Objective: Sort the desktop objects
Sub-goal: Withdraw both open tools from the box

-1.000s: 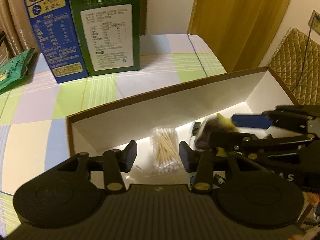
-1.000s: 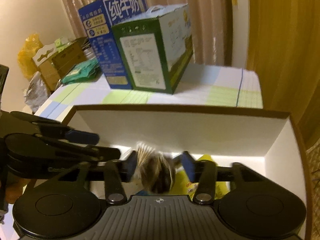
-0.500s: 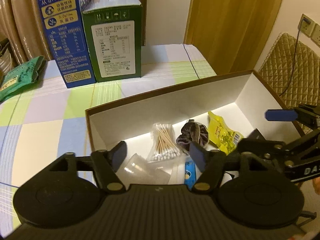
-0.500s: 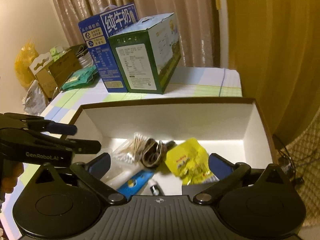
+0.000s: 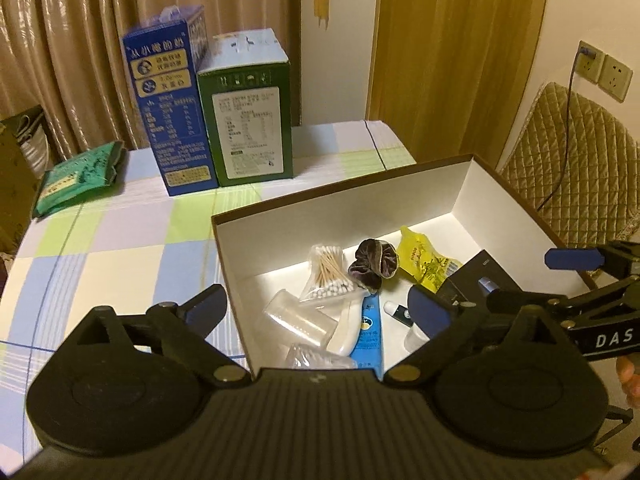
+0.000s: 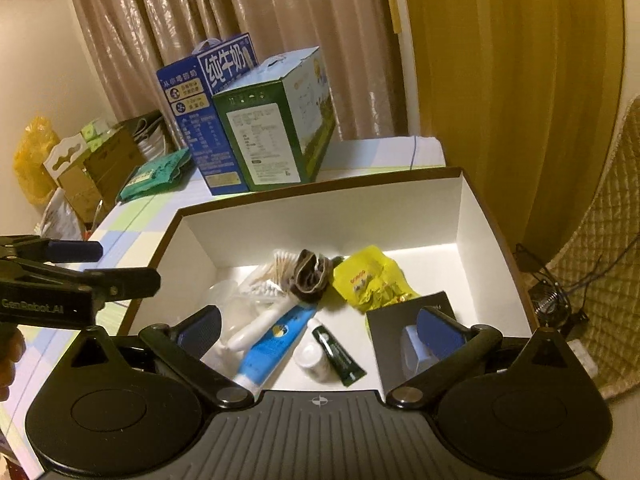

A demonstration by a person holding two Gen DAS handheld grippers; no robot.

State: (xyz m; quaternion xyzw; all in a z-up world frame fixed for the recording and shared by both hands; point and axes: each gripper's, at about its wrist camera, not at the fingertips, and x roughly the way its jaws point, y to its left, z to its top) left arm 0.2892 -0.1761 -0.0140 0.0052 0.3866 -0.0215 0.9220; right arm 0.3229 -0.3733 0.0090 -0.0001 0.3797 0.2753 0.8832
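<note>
An open white box with a brown rim (image 5: 344, 208) (image 6: 320, 216) holds a bag of cotton swabs (image 5: 326, 270), a dark scrunchie (image 5: 372, 264) (image 6: 312, 276), a yellow packet (image 5: 424, 258) (image 6: 368, 280), a blue tube (image 6: 276, 338), a clear cup (image 5: 298, 318), a small green tube (image 6: 338, 354) and a black box (image 6: 400, 332). My left gripper (image 5: 320, 312) is open and empty above the box's near left corner. My right gripper (image 6: 318, 330) is open and empty above the box's near side.
A blue milk carton (image 5: 168, 112) and a green carton (image 5: 248, 116) stand on the checked tablecloth (image 5: 120, 248) behind the box. A green packet (image 5: 76, 176) lies at the far left. A quilted chair (image 5: 580, 152) stands to the right.
My right gripper opened and let the scrunchie drop into the box. Both grippers opened wider and drew back up and away from the box.
</note>
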